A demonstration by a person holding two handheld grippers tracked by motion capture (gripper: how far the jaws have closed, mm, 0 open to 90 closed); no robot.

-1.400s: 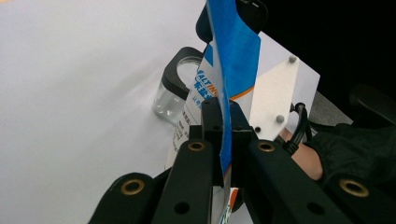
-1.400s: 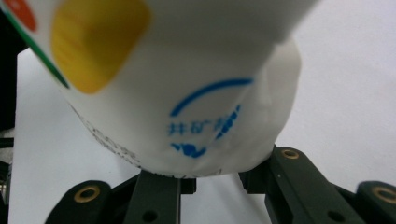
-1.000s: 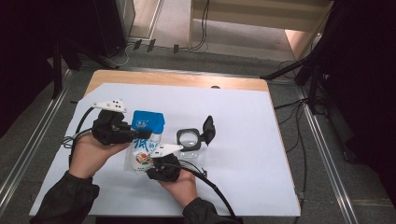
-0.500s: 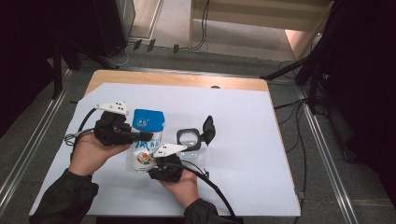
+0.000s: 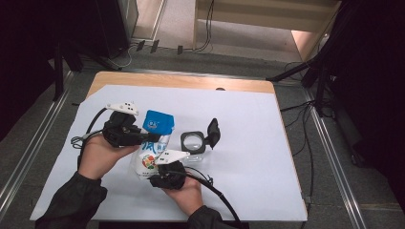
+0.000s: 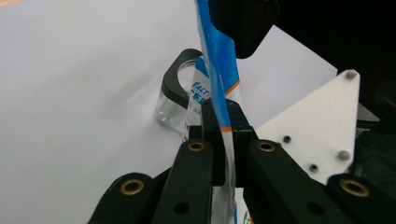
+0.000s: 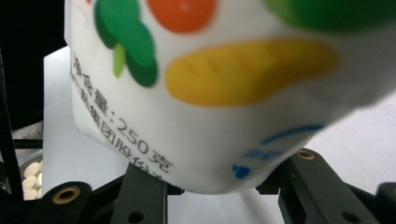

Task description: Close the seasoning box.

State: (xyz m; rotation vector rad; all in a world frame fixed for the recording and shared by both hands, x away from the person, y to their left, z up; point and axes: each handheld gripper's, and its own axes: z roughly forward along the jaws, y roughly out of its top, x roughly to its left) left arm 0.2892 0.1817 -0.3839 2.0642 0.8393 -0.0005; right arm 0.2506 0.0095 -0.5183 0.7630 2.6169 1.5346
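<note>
A white pouch (image 5: 152,145) with a blue top and printed vegetables is held up between both hands over the white sheet. My left gripper (image 5: 147,137) is shut on the pouch's blue top edge (image 6: 217,70), which runs thin between its fingertips (image 6: 224,126). My right gripper (image 5: 155,166) comes from below, and the pouch's bottom (image 7: 224,93) sits between its jaws (image 7: 215,186). These jaws have just been opening, with the pouch still touching both. A small glass jar (image 5: 193,142) with its black flip lid (image 5: 213,132) open stands just right of the pouch.
The white sheet (image 5: 248,157) covers most of the wooden table (image 5: 191,82). Cables trail from both grippers toward the near edge. Small white pellets (image 7: 30,175) show at the left edge of the right gripper view. The right gripper's white plate (image 6: 317,130) is close behind the pouch.
The left hand has edged slightly right with the pouch's top. The right hand has stayed in place under the pouch.
</note>
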